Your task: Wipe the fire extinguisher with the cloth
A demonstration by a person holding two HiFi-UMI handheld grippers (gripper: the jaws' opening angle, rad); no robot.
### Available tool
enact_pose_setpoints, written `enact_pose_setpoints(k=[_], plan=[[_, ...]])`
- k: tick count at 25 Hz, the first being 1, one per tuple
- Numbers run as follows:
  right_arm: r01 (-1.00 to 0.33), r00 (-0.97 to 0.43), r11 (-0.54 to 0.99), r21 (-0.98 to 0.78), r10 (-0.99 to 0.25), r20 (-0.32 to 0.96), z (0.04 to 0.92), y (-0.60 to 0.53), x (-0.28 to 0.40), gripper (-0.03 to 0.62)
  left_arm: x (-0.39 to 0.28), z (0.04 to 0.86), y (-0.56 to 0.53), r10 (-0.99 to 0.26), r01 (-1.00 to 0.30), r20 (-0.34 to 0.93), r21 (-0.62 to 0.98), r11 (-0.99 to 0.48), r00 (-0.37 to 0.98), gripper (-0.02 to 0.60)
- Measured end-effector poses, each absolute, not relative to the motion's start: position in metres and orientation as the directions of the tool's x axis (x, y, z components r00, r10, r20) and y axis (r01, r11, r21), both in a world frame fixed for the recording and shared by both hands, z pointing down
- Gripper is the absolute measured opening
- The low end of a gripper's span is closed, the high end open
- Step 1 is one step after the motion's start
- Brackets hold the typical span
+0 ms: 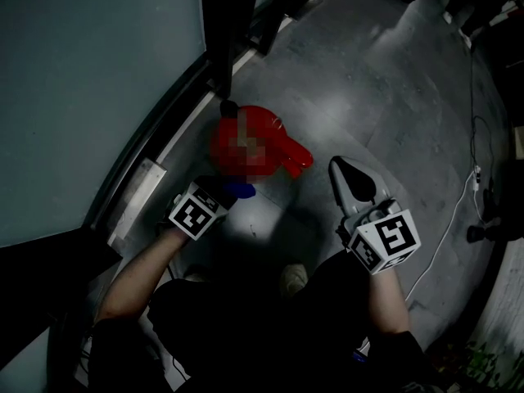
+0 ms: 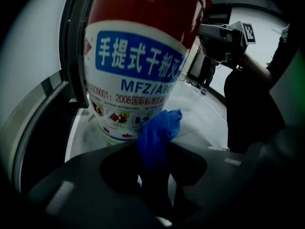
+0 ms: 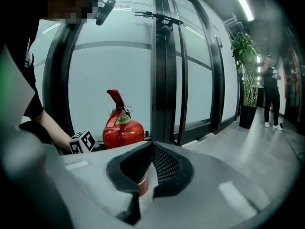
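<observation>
Fire extinguisher (image 1: 246,146): red cylinder with white-and-blue label, upright on grey floor (image 1: 393,97), at foot of dark door frame (image 1: 221,31).

Left of extinguisher: frosted glass panel (image 1: 82,97).

Just left of and below extinguisher: left gripper (image 1: 223,191), jaws clamped on blue cloth (image 2: 157,132). Cloth bunched, its free end at lower edge of label; touching or just short of it, not certain.

Handling, by judgement: heavy, rigid metal body; smooth paint and glossy label, likely slippery under a pad. Stable on its base, yet liable to rock if pushed high up. Best steadied at red handle and neck on top (image 3: 116,104); body too wide for these jaws. Cloth soft and light, follows the curve readily.

Right of extinguisher, well apart: right gripper (image 1: 348,170), raised off floor, jaws closed together, nothing between them.
</observation>
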State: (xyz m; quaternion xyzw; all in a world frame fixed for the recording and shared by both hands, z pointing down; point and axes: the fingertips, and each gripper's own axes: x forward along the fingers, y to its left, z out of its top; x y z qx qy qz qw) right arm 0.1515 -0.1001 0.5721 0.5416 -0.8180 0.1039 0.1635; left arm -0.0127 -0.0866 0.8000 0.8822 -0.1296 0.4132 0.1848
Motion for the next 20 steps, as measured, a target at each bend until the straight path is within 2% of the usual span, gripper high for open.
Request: enact_pose_setpoints(k=[7,12,20], plan=[[-0.926,-0.36,0.377,-0.028,-0.857,0.369,0.569,-0.099,0.151,0.005,-0.011,0.833,-0.08,-0.047,-0.402,0.806,0.242,-0.883,0.59,0.143],[-0.913,-0.33,0.399,0.079,-0.84,0.43,0.579,-0.091,0.16,0.005,-0.018,0.86,-0.087,-0.07,-0.448,0.821,0.236,-0.862,0.567,0.143],[-0.918,-0.306,0.385,0.096,-0.84,0.447,0.58,-0.082,0.167,0.005,-0.019,0.894,-0.094,-0.072,-0.483,0.842,0.235,-0.844,0.535,0.143]])
